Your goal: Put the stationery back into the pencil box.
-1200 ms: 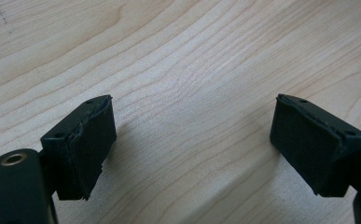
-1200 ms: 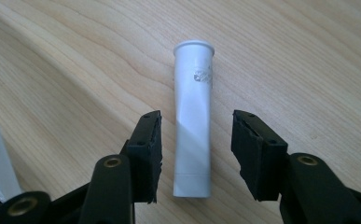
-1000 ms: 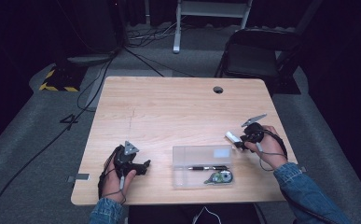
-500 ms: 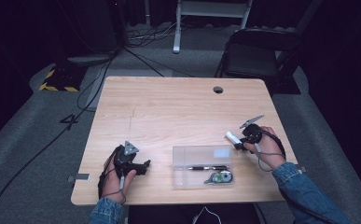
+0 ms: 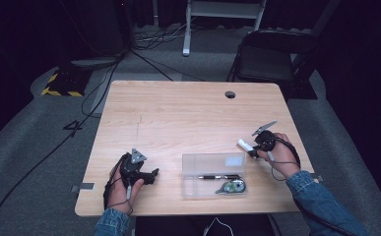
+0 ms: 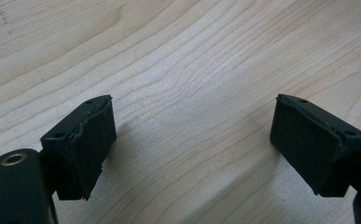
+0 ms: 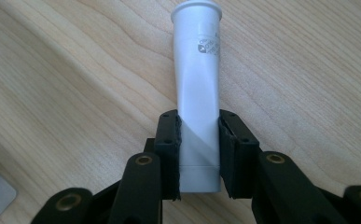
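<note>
**White tube held just right of the clear case, pointing away from the hand**

The right gripper (image 5: 251, 146) pinches a white tube (image 7: 197, 93) near its flat crimped end, jaws pressed against both sides. The tube's long axis runs straight out along the jaws, its capped end farthest from the hand. In the high view the tube (image 5: 244, 145) sits just beyond the far right corner of the clear plastic case (image 5: 213, 162), angled toward that case's far edge. Judging by this, the move ahead is a short swing toward the case, which already holds a black pen (image 5: 219, 176) and a correction-tape dispenser (image 5: 231, 186).

The left gripper (image 5: 151, 175) rests well left of the case, its jaws spread wide over bare tabletop (image 6: 187, 70).

Whether the tube touches the tabletop or hangs above it is unclear; its small print is unreadable.
</note>
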